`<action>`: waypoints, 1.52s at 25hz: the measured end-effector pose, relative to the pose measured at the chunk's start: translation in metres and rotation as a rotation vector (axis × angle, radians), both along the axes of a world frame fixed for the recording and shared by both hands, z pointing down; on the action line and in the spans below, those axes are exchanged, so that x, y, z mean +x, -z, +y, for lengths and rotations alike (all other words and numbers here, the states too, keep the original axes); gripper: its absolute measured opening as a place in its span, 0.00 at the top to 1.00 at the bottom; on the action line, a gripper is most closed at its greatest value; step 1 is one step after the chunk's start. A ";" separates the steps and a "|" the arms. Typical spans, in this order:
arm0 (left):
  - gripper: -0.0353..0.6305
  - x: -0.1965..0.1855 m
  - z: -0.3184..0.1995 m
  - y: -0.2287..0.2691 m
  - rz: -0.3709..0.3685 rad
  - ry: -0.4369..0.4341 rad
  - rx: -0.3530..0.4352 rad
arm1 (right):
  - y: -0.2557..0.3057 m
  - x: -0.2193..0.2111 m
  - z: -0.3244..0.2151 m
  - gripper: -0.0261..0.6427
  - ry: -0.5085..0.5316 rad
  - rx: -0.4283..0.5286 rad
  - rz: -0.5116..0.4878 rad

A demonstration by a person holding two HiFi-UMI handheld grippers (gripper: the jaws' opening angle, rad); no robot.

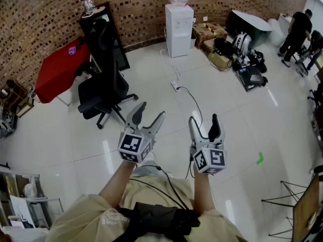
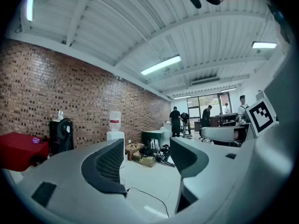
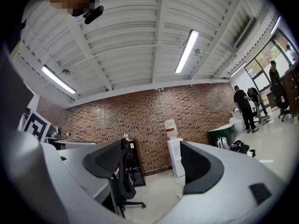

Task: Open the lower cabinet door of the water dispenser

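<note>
The left gripper and the right gripper are held side by side above the white tiled floor. Both have their jaws spread wide, with nothing between them and nothing touched (the right one is as wide as it goes).

The white water dispenser with a clear bottle on top stands against the brown brick wall, well apart from both tools. Its lower door is too small to judge.

Only the head view shows the person's two forearms, the white power strip with its cable on the floor, and a green tape mark.

In its own view, the left gripper has the dispenser just above its left jaw. That view also shows a red-draped table and people by far windows.

The right gripper view frames the dispenser in the gap between its jaws. A black swivel office chair sits there too, beside the left jaw.
</note>
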State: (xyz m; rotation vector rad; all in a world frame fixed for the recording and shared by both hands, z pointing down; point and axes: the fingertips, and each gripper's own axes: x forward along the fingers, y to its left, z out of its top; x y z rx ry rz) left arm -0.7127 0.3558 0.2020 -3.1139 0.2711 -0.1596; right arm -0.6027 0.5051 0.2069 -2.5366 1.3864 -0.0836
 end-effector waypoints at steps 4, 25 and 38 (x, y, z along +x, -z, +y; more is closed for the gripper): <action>0.51 0.022 -0.025 -0.010 0.000 0.006 -0.020 | -0.009 0.018 -0.021 0.34 0.008 -0.023 -0.003; 0.51 0.181 -0.220 -0.019 0.065 -0.079 -0.046 | -0.003 0.153 -0.221 0.35 0.016 -0.107 0.023; 0.51 0.328 -0.284 -0.052 0.011 -0.033 -0.052 | -0.038 0.322 -0.274 0.35 0.011 -0.084 -0.053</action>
